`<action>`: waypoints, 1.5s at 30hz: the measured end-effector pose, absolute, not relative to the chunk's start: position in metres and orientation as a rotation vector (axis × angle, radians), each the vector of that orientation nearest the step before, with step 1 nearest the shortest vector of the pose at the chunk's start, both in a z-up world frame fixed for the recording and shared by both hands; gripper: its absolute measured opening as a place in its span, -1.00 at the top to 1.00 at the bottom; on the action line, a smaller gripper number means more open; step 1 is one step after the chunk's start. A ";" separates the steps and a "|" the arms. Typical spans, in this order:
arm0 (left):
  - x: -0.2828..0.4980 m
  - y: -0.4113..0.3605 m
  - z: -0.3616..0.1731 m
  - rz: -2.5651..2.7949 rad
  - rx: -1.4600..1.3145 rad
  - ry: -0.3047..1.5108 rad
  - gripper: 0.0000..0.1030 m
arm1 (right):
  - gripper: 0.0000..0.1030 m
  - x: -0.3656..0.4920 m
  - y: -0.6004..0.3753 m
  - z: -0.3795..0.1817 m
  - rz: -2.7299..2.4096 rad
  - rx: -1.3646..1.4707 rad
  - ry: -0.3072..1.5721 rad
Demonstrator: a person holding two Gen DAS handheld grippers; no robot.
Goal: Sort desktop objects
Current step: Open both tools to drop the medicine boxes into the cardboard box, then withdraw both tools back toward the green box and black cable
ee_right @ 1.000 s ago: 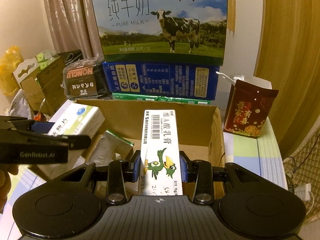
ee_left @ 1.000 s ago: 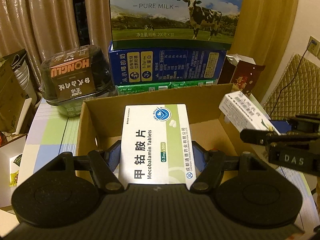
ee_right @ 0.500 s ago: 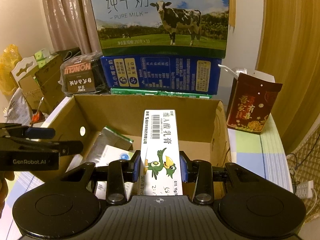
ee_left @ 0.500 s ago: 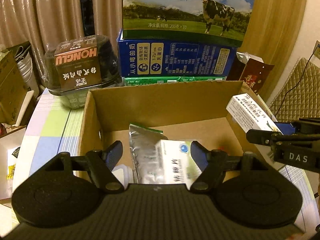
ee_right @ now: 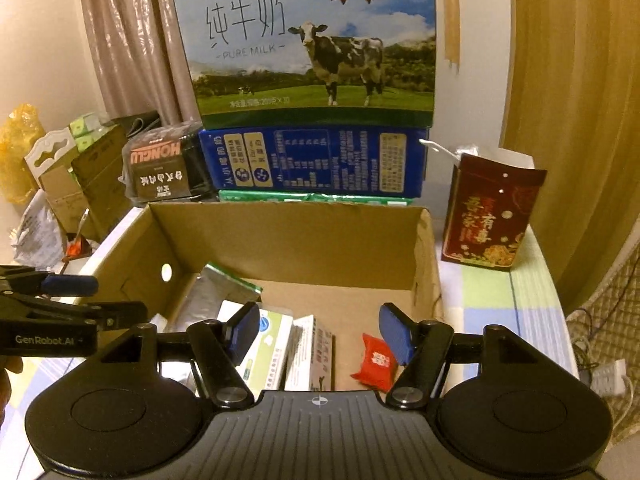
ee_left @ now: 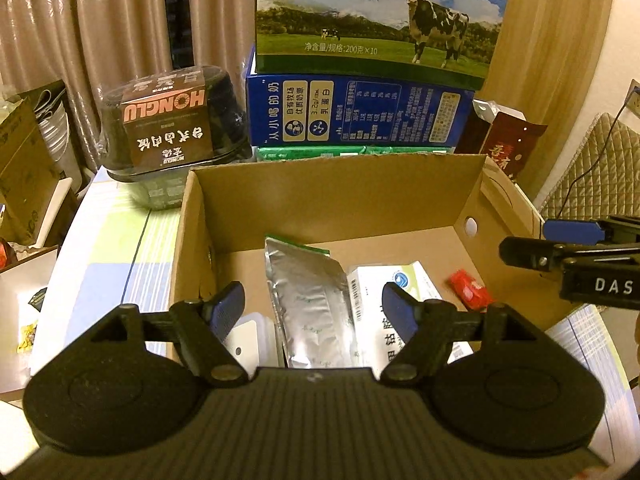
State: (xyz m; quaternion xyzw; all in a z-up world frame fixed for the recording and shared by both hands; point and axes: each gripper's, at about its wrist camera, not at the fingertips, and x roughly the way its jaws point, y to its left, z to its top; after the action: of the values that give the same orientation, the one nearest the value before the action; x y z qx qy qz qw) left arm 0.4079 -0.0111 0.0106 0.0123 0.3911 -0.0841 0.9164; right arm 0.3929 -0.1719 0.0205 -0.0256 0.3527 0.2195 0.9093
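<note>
Lying below right gripper (ee_right: 320, 332): ointment box (ee_right: 314, 354)

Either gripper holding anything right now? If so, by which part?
Nothing held. Left gripper is open and empty; right gripper jaws are opening with nothing between them. The cream box lies in the carton.

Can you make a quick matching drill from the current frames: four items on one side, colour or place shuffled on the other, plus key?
Items
1. foil pouch
2. candy wrapper
3. milk carton with the cow
4. gift bag

Descriptions
A. dark red, standing on the table outside the cardboard box
B. silver, lying inside the box
C. top of the stack behind the box
D. bright red, small, on the box floor

Pairs: 1-B, 2-D, 3-C, 4-A
</note>
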 end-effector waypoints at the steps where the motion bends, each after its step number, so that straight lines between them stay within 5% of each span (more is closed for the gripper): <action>1: 0.406 -0.011 0.011 -0.172 0.023 0.804 -0.41 | -0.24 0.391 -0.173 0.022 0.453 -0.052 0.728; 13: 0.371 -0.012 0.028 -0.176 0.026 0.791 -0.52 | -0.39 0.346 -0.184 0.041 0.465 -0.036 0.717; 27: 0.295 -0.014 0.060 -0.165 0.009 0.765 -0.83 | -0.85 0.265 -0.198 0.068 0.494 -0.033 0.691; 45: 0.188 -0.027 0.082 -0.159 0.022 0.728 -0.97 | -0.96 0.170 -0.236 0.088 0.500 0.028 0.662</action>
State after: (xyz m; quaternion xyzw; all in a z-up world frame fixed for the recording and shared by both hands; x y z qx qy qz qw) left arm 0.1884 -0.0267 0.0817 0.0108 0.3558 -0.0777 0.9313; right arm 0.1697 -0.2360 0.0875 0.0136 0.3216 0.2429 0.9151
